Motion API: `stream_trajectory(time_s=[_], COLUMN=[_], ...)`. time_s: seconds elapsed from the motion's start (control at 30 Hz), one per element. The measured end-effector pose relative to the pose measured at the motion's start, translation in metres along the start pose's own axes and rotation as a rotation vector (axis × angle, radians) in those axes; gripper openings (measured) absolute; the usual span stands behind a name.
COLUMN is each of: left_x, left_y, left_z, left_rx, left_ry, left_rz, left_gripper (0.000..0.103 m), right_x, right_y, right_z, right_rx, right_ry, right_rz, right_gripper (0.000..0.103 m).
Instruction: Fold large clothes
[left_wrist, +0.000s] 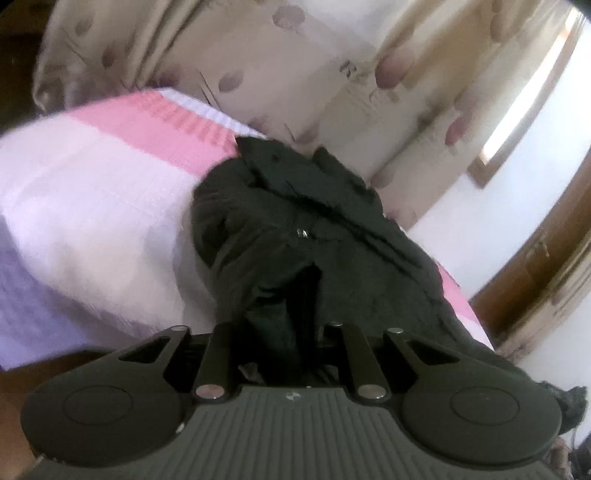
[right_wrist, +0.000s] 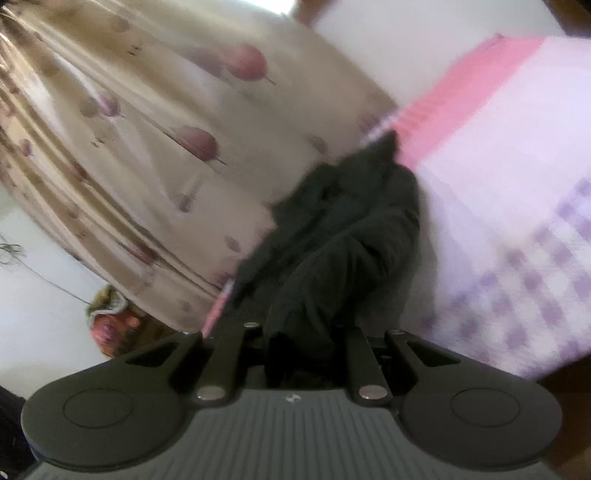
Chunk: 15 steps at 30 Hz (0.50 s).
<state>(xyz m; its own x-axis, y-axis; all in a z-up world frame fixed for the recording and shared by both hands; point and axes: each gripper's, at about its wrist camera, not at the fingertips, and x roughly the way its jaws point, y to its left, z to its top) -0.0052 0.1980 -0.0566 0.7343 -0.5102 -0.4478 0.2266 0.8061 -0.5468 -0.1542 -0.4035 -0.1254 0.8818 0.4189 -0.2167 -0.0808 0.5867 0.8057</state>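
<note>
A black garment (left_wrist: 295, 221) with a small metal snap lies bunched on a bed with a pink, white and lilac checked cover (left_wrist: 92, 206). My left gripper (left_wrist: 284, 332) is shut on a fold of the black garment, which stretches away from its jaws toward the far bed edge. My right gripper (right_wrist: 303, 343) is shut on another part of the same black garment (right_wrist: 343, 236), which runs up from its jaws along the bed's edge. The fingertips of both grippers are hidden in the cloth. The right wrist view is blurred.
Beige curtains with mauve flowers (left_wrist: 295, 62) (right_wrist: 147, 129) hang behind the bed. A window (left_wrist: 535, 92) and a brown wooden door (left_wrist: 535, 266) stand at the right. A colourful bundle (right_wrist: 110, 321) lies on the floor by a white wall.
</note>
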Motion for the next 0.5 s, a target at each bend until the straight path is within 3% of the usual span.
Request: stream_trajectory(time_s=[0.07,0.13,0.2,0.23,0.27,0.3,0.33,0.37,0.4,0.43,0.5], left_x=[0.005,0.009,0.011,0.013,0.015,0.018,0.021,0.024,0.026,0.024,0.015], left_y=[0.005,0.011,0.015,0.015,0.015,0.013,0.011,0.008,0.008,0.009,0.008], left_z=[-0.003,-0.004,-0.006,-0.006,-0.007,-0.007,-0.008,-0.009,-0.01,-0.011,-0.012], left_rx=[-0.011,-0.043,-0.064,-0.066,-0.062,-0.054,-0.034,-0.009,0.0,-0.009,-0.017], left_ry=[0.001,0.004,-0.014,-0.022,-0.025,-0.024,-0.016,0.001,0.008,0.002,-0.033], left_rz=[-0.006,-0.018,-0.021,-0.022,-0.033,-0.042,-0.035,-0.009,0.014,0.007,0.003], left_gripper=[0.027,0.067,0.081,0.08,0.079,0.067,0.036,0.018,0.01,0.009,0.008], right_x=[0.001,0.001,0.0,-0.001,-0.001,0.002,0.006,0.01,0.015,0.019,0.019], right_y=[-0.009,-0.013,-0.014,-0.014,-0.014,-0.013,-0.012,-0.013,-0.015,-0.016,-0.016], right_z=[-0.005,-0.01,-0.011,-0.012,-0.011,-0.01,-0.01,-0.011,-0.013,-0.015,-0.02], right_rx=[0.006,-0.003,-0.001,-0.007,-0.014,-0.019,-0.024,-0.022,-0.014,-0.012,-0.015], right_ry=[0.019,0.037,0.045,0.042,0.046,0.053,0.061,0.071,0.087,0.097,0.086], right_rz=[-0.028,-0.06,-0.058,-0.065,-0.073,-0.084,-0.104,-0.125,-0.128,-0.125,-0.119], right_gripper=[0.015,0.016,0.02,0.026,0.03,0.03,0.03,0.028,0.022,0.013,0.01])
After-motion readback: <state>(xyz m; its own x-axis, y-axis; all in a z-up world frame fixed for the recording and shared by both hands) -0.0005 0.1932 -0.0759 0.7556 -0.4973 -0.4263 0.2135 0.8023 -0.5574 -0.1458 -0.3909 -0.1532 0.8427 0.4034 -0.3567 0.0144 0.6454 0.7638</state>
